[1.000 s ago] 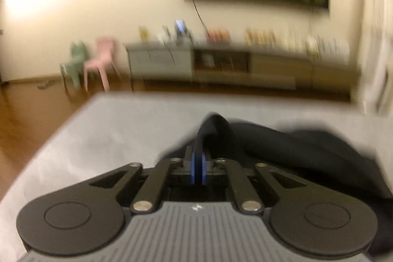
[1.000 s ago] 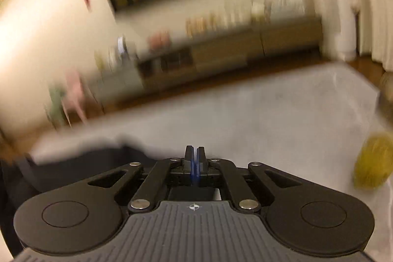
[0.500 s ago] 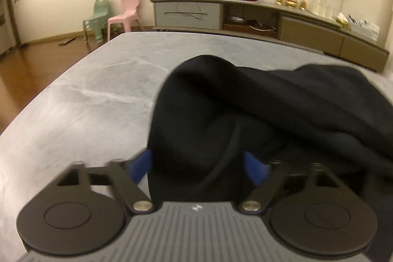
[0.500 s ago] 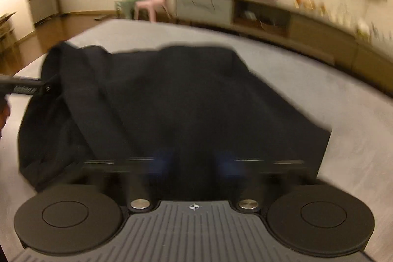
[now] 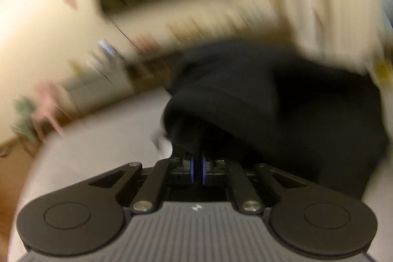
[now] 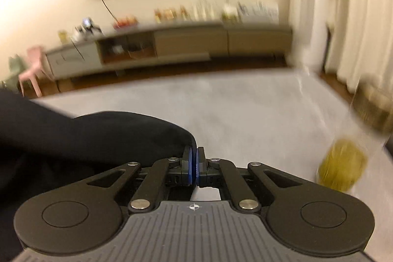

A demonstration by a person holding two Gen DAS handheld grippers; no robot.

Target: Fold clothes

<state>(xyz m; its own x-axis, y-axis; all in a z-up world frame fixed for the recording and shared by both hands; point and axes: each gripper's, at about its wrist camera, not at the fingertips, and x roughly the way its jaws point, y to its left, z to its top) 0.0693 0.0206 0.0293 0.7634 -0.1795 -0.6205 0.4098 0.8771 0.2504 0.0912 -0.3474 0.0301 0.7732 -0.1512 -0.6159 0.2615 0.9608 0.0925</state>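
The black garment (image 5: pixel 282 114) is soft and limp, draping in heavy folds, so it is best taken by an edge or hem; it hangs bunched at centre-right of the left view, lifted above the grey table (image 6: pixel 245 109). The left gripper (image 5: pixel 196 170) has its fingers clamped on the cloth, and the right gripper (image 6: pixel 194 170) pinches a fold at centre-left; half a second ago both stood apart over the garment lying spread on the table.
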